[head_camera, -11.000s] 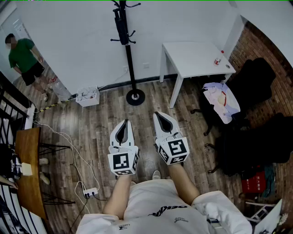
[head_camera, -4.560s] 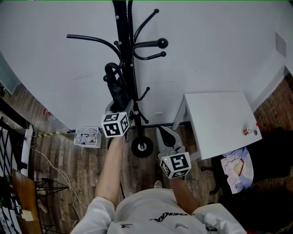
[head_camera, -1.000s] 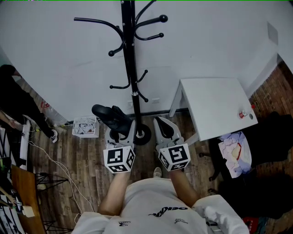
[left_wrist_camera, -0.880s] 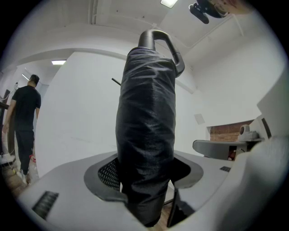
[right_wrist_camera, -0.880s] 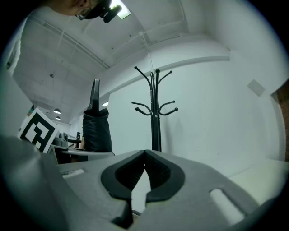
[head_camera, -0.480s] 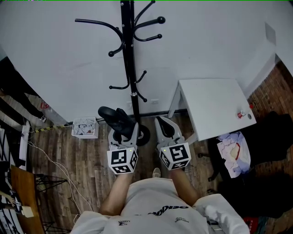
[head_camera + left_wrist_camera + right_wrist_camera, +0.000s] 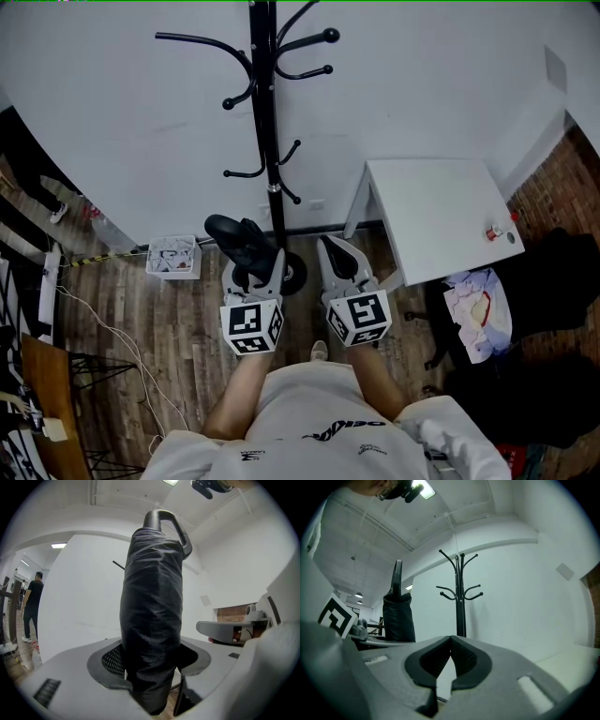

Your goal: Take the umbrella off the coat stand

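The folded black umbrella is off the black coat stand and stands upright in my left gripper, which is shut on its lower body. In the left gripper view the umbrella fills the middle between the pads, its hooked handle on top. My right gripper hovers beside it, shut and empty; in the right gripper view its jaws meet at the tips. That view also shows the umbrella to the left and the bare stand ahead.
A white table with a small bottle stands right of the stand. A white basket sits by the wall, with cables on the wooden floor. Dark chairs with clothes are at right. A person stands far left.
The umbrella, on the stand's hook with the left gripper raised to it earlier, is now down beside the right gripper. Over the last second both grippers hardly moved; the person at left walked off.
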`<state>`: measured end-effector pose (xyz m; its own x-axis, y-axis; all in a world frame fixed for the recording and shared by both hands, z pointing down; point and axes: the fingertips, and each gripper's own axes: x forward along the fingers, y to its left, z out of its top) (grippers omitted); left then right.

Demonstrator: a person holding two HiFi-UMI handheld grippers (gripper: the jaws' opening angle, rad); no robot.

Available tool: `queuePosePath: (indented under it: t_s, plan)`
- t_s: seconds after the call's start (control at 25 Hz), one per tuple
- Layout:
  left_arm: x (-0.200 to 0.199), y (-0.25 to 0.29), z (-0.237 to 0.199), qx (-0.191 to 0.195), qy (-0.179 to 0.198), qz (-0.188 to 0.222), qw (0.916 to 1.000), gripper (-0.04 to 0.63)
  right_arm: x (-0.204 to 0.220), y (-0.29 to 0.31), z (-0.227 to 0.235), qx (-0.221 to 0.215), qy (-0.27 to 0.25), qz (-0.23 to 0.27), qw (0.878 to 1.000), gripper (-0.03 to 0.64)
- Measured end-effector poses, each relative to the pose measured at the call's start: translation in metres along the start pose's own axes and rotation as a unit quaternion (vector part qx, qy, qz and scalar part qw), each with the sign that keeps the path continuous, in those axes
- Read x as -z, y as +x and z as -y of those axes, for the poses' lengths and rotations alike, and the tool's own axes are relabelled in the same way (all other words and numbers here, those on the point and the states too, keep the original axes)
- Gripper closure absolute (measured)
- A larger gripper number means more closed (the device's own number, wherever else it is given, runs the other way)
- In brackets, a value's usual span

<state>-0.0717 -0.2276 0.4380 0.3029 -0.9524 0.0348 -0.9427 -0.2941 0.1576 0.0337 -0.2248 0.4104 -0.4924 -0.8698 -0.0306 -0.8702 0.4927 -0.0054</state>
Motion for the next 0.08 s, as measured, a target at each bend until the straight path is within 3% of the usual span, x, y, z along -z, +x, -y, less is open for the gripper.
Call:
queuePosePath:
  t_s: [0.08]
  plan:
    - [-0.001, -0.0004, 0.0008, -0.001, 0.0, 0.001, 1.0, 0.333, -0.0005, -0.0005, 0.0004, -0.001, 0.0, 0.0, 1.0, 0.624]
